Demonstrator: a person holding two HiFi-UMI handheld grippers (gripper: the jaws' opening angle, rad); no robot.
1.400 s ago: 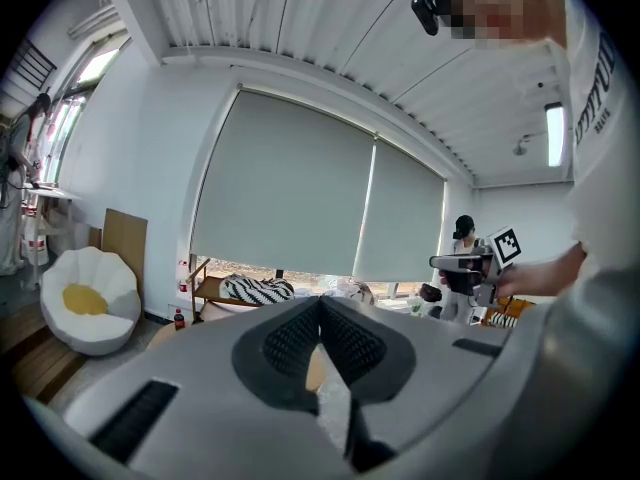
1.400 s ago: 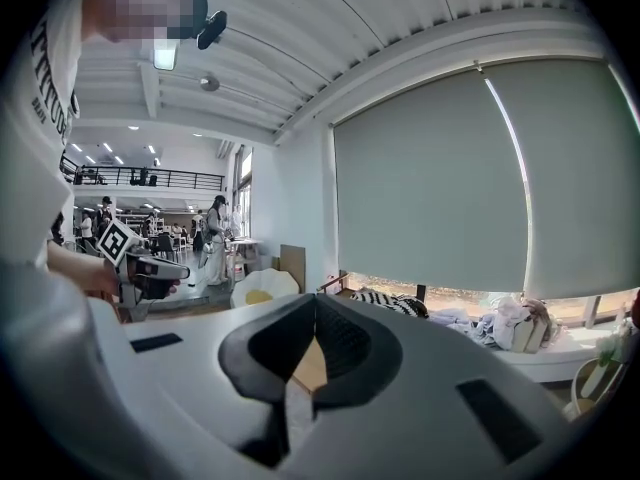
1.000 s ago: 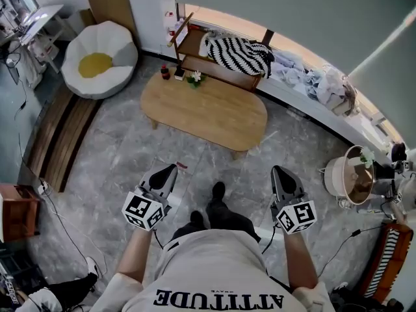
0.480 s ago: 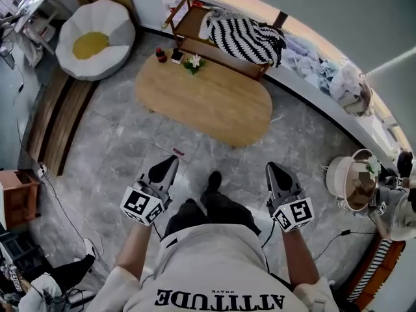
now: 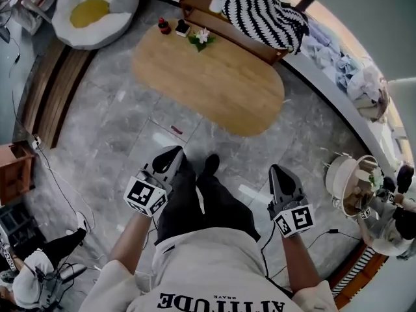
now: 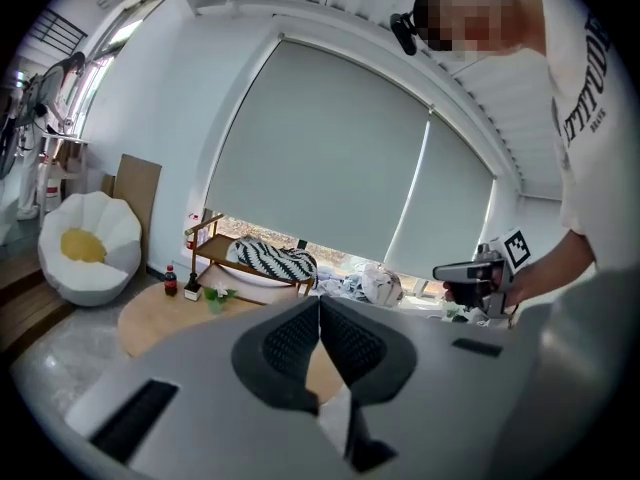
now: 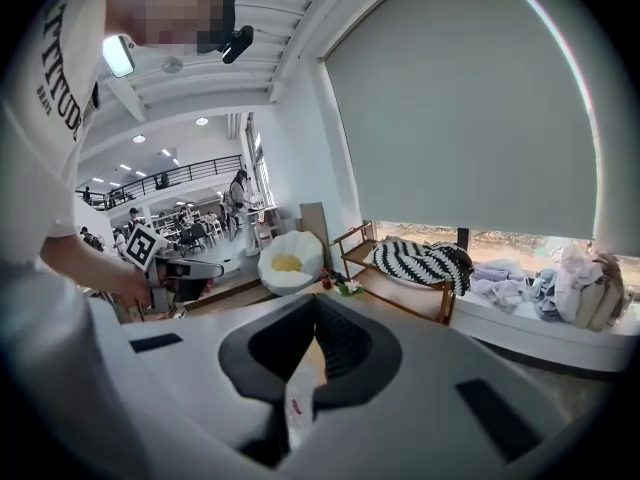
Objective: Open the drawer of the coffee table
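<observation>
- coffee table [image 5: 221,86]: an oval wooden surface on the grey floor [image 5: 110,129], in the upper middle of the head view, its long side running from upper left to lower right.
- no view shows a drawer front or handle; only the top can be seen from above.
- at the surface's far left end stand a dark bottle [image 5: 164,26] with a red cap, a small dark box [image 5: 182,28] just beside it, and a small plant [image 5: 201,38] with white flowers near both.
- the rest of the top is bare wood.
- behind the surface is a wooden bench [image 5: 195,2] with a black-and-white striped blanket [image 5: 263,15] lying on it.
- a white beanbag [image 5: 91,8] with a yellow centre sits at the upper left, well apart from the surface.
- left tool [image 5: 173,153]: held low in front of the person, its tip over the left leg [image 5: 175,207] in black trousers, pointing toward the surface but well apart from it.
- in the left gripper view the left tool [image 6: 320,308] has its ribbed pads pressed together with nothing between them; the surface shows past them on the left.
- right tool [image 5: 278,169]: held beside the right leg over the floor, also pointing toward the surface and well apart from it.
- in the right gripper view the right tool [image 7: 316,306] has its tips together and nothing pinched.
- the two tools are level with each other, one on each side of the person's legs.
</observation>
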